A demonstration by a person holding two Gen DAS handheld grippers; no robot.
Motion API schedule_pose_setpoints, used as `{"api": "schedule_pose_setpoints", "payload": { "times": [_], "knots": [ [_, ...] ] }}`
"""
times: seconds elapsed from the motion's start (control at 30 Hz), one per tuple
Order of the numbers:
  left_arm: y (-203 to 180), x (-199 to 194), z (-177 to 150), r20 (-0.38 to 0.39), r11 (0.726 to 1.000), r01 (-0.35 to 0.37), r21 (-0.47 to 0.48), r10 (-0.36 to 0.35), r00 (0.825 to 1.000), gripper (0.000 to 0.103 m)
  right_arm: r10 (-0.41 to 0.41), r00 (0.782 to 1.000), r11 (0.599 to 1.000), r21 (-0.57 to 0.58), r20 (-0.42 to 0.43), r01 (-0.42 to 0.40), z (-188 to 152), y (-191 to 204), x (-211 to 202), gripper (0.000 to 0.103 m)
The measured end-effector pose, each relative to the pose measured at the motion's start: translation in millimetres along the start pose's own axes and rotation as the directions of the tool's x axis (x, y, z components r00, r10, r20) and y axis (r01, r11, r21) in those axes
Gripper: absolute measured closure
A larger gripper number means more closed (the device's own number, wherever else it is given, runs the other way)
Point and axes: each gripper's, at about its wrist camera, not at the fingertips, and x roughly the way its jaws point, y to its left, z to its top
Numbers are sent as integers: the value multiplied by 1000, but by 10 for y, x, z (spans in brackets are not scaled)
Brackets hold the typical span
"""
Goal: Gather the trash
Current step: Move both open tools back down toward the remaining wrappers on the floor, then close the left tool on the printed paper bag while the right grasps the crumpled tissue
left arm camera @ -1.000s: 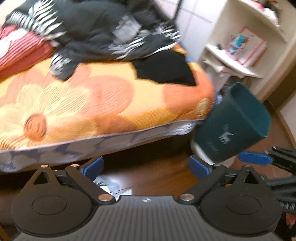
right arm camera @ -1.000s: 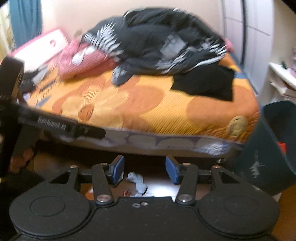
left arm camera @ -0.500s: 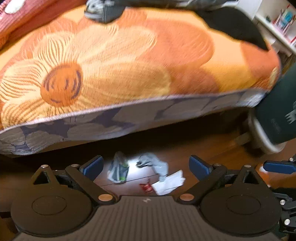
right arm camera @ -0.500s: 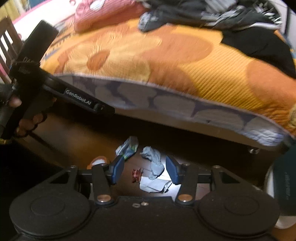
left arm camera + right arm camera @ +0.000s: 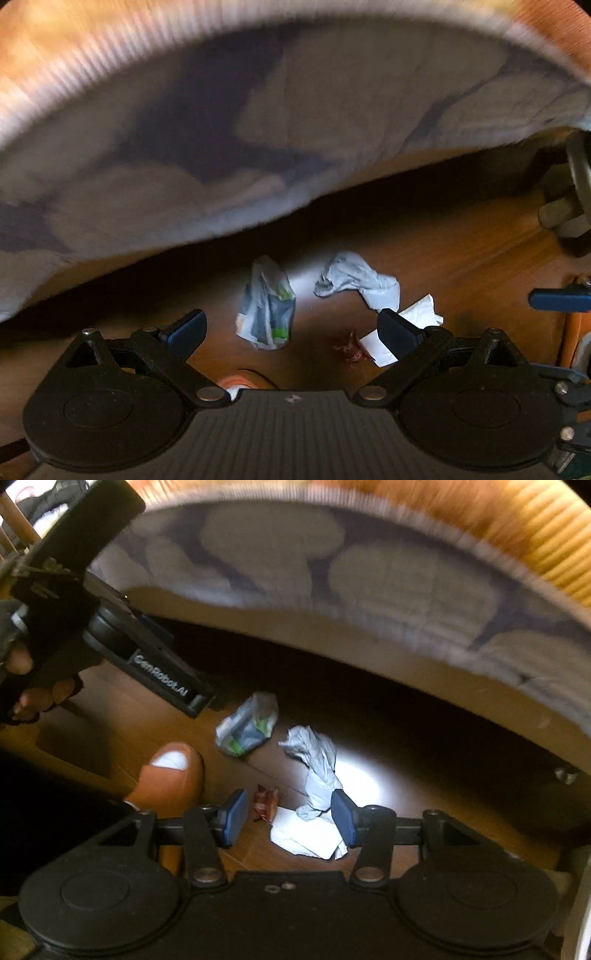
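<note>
Dark wooden floor [image 5: 461,251] beneath a grey-and-orange quilted bed edge [image 5: 258,129]. A crumpled plastic wrapper [image 5: 267,306], grey tissue [image 5: 354,282], white paper [image 5: 306,836] and small red wrapper [image 5: 265,805] lie together. Left gripper [image 5: 291,326] and right gripper [image 5: 287,821] hover wide open, empty.

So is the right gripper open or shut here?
Open: the right gripper shows a wide gap between its blue pads, with white paper on the floor between them, ungrasped.

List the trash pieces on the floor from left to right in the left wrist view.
Clear plastic bag with green print → small red wrapper → crumpled grey-white tissue → flat white paper, partly behind a finger of the open left gripper.
</note>
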Motion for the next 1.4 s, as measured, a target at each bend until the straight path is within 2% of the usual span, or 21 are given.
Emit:
{"api": "schedule_pose_setpoints", "payload": {
  "times": [0.1,0.23,0.5,0.73,1.1,1.2,1.33,1.4],
  "knots": [
    [-8,261,-51,3,999,-9,34,9,1000,4,-11,996,1000,-28,-90,9,40,-38,345,53],
    [16,641,-114,-48,1000,7,12,-7,999,4,-17,988,999,-39,-153,12,55,-120,743,53],
    [275,1356,-187,-158,993,-8,-114,-10,987,4,-3,979,1000,29,-203,9,80,-268,1375,53],
    [430,1758,-230,-174,986,-25,-167,-4,985,4,-40,975,999,7,-218,42,114,-310,1787,53],
    [451,2055,-309,-187,985,-10,-171,-22,982,6,-103,968,989,-126,-228,76,124,-213,2177,53],
    [457,2099,-290,-196,984,-16,-176,-19,980,15,-111,971,986,-148,-213,80,124,-201,2208,54],
    [465,2112,-250,-184,982,-13,-189,-22,983,17,-112,974,983,-164,-197,80,121,-206,2202,56],
    [449,2071,-241,-175,983,-14,-182,-18,984,23,-121,974,982,-169,-193,88,109,-215,2193,56]
  ]
}}
